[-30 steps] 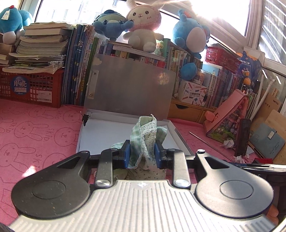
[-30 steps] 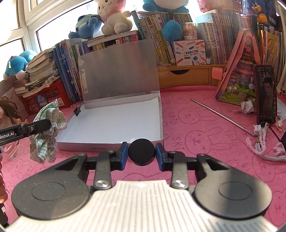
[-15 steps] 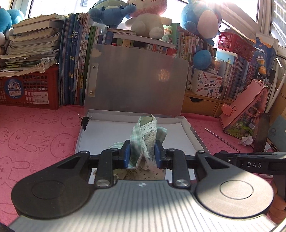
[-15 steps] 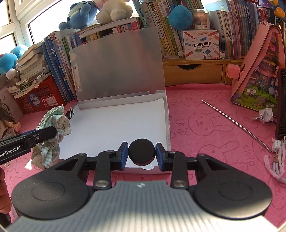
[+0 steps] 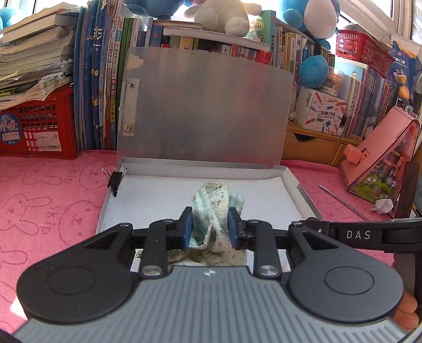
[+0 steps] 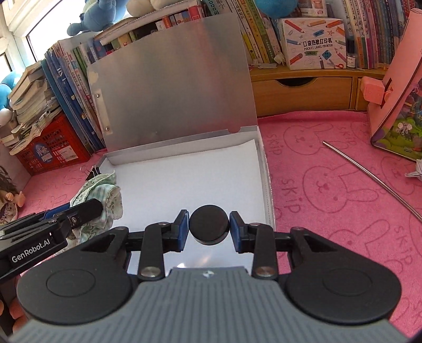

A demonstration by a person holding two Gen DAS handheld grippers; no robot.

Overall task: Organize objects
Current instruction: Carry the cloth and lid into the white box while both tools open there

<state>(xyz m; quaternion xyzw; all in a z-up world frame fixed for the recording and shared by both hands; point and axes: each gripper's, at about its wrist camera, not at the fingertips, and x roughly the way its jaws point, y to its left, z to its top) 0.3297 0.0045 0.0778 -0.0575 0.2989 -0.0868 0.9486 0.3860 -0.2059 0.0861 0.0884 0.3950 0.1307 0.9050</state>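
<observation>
This is a home, most likely a child's study corner. Rows of books [image 5: 105, 79] stand along a sunlit window, with plush toys [image 5: 224, 15] sitting on top. A pink mat [image 6: 329, 179] printed with cartoon rabbits covers the surface. A red crate [image 5: 37, 126] holds stacked workbooks, a doll [image 6: 8, 195] lies at the edge, and a label printer box [image 6: 313, 42] rests on a small wooden drawer unit [image 6: 303, 92].

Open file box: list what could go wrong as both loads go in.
1. The black disc is pinched only at its rim by the right gripper; dropped on edge, it may roll out of the box.
2. The cloth bundle in the left gripper hangs loose and may snag the fingers.
</observation>
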